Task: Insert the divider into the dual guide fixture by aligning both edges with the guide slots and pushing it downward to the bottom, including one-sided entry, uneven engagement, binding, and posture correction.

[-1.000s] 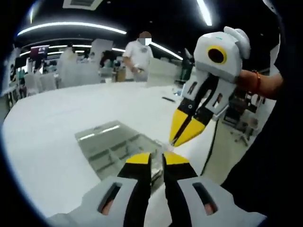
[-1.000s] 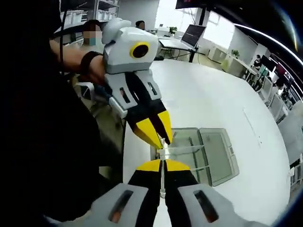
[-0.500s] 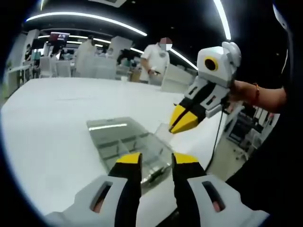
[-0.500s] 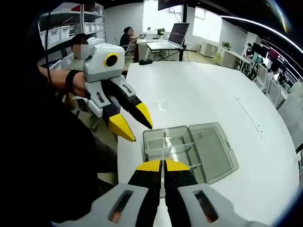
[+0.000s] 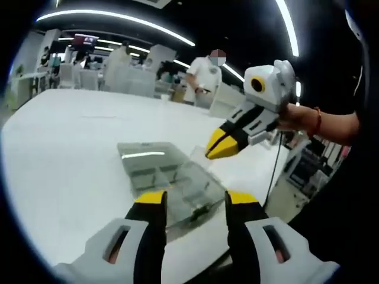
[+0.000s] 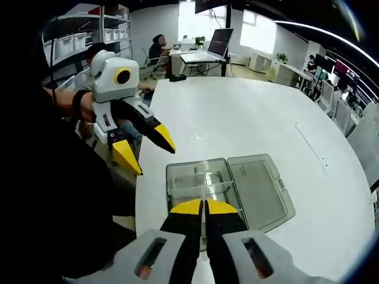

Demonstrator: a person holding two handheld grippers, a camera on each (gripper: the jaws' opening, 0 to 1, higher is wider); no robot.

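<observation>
**Mia:** What just changed?

**Ben:** A moment ago both tongs were pinching the divider together, tip to tip. Now the left tongs [image 5: 195, 201] have let go and moved back. Their two yellow tips are wide apart with nothing in them. From the right gripper view you can see the left tongs off to the left, near the table's [image 6: 249, 112] edge, well apart from the box [image 6: 170, 184].

**Mia:** And the right tongs?

**Ben:** The right tongs [image 6: 203, 207] are squeezed tight on the divider [image 6: 204, 193]. They are the only thing holding it.

**Mia:** What does that mean for the job?

**Ben:** I think one hand has to steer it now. If the divider tips, one edge could go into its slot first and get stuck. The free left tongs could help by nudging it straight.

**Mia:** Where is the divider?

**Ben:** Right over the near part of the box, sticking out from the right tongs' tips towards it. I cannot tell if its edges are in the slots yet.

**Mia:** What does it look like?

**Ben:** It is a thin, see-through plate. Edge-on, it is just a pale line, so it is hard to spot. The box is see-through too, with little walls inside. Its lid [image 6: 256, 184] lies open flat on the right.
</observation>
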